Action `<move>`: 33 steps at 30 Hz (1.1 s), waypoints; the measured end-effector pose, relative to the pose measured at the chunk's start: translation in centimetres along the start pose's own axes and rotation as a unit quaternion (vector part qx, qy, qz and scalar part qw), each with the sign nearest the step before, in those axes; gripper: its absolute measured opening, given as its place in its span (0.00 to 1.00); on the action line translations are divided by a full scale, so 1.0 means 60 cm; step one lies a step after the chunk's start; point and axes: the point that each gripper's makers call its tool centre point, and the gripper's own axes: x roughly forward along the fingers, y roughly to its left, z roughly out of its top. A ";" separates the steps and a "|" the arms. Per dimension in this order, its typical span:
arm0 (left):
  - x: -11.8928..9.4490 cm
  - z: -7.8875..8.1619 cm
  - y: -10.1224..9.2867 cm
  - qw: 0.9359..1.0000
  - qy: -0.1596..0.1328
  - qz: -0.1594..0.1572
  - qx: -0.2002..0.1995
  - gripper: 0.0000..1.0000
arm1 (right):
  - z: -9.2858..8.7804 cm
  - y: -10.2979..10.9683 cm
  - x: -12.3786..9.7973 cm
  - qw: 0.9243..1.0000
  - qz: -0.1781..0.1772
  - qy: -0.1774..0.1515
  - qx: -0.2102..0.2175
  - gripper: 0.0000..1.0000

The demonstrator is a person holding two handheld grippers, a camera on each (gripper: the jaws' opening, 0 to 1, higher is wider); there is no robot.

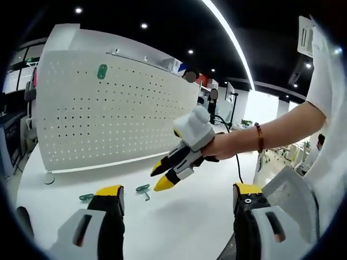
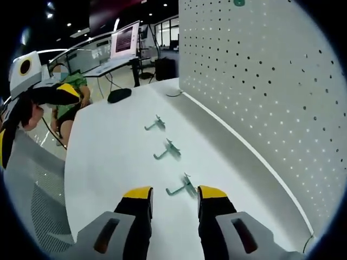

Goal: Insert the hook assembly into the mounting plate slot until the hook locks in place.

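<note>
You have not picked up a hook yet, so nearly all of the task is left. In the right gripper view three green hooks lie loose in a row on the white desk [image 2: 108, 162]: the nearest hook [image 2: 184, 188] at lower centre, just ahead of your jaws, the middle hook [image 2: 169, 150] above it, and the far hook [image 2: 156, 124] higher still. The pegboard [image 2: 260, 92] stands upright along the right side of that frame. One green hook [image 1: 102, 71] already sits on the board, upper left in the left gripper view, so at least one insertion looks done.

Your right hand-held gripper [image 2: 172, 196] is spread and empty, its yellow tips level with the nearest hook but not around it. In the left gripper view that same tool shows at centre, tilted down toward the desk, held in your hand [image 1: 219, 147] with the forearm reaching in from the right.

Your left hand-held gripper [image 1: 178, 193] is also spread wide and holds nothing, hanging back above the desk with two hooks beyond its left jaw.
</note>
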 end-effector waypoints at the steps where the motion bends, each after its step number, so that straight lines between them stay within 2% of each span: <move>1: 0.002 0.000 0.001 1.000 0.002 0.001 -0.001 0.84 | 0.000 0.001 0.002 1.000 0.001 0.000 -0.001 0.32; 11: 0.006 0.001 -0.006 1.000 0.007 -0.009 0.012 0.84 | -0.018 -0.004 0.020 0.999 0.008 0.030 -0.023 0.33; 22: 0.005 -0.005 -0.015 1.000 0.012 -0.015 0.009 0.84 | -0.017 -0.017 0.033 0.999 0.012 0.040 -0.034 0.32; 27: 0.004 -0.003 -0.016 1.000 0.009 -0.015 0.007 0.83 | -0.024 -0.021 0.043 0.997 0.016 0.060 -0.050 0.30; 29: 0.005 -0.004 -0.017 1.000 0.011 -0.017 0.007 0.83 | -0.027 -0.026 0.045 0.996 0.010 0.067 -0.062 0.24; 31: 0.006 -0.007 -0.019 1.000 0.014 -0.019 0.009 0.83 | -0.030 -0.024 0.047 0.995 0.016 0.075 -0.061 0.26; 33: 0.005 -0.008 -0.021 1.000 0.014 -0.020 0.009 0.83 | -0.029 -0.032 0.048 0.994 0.006 0.074 -0.074 0.26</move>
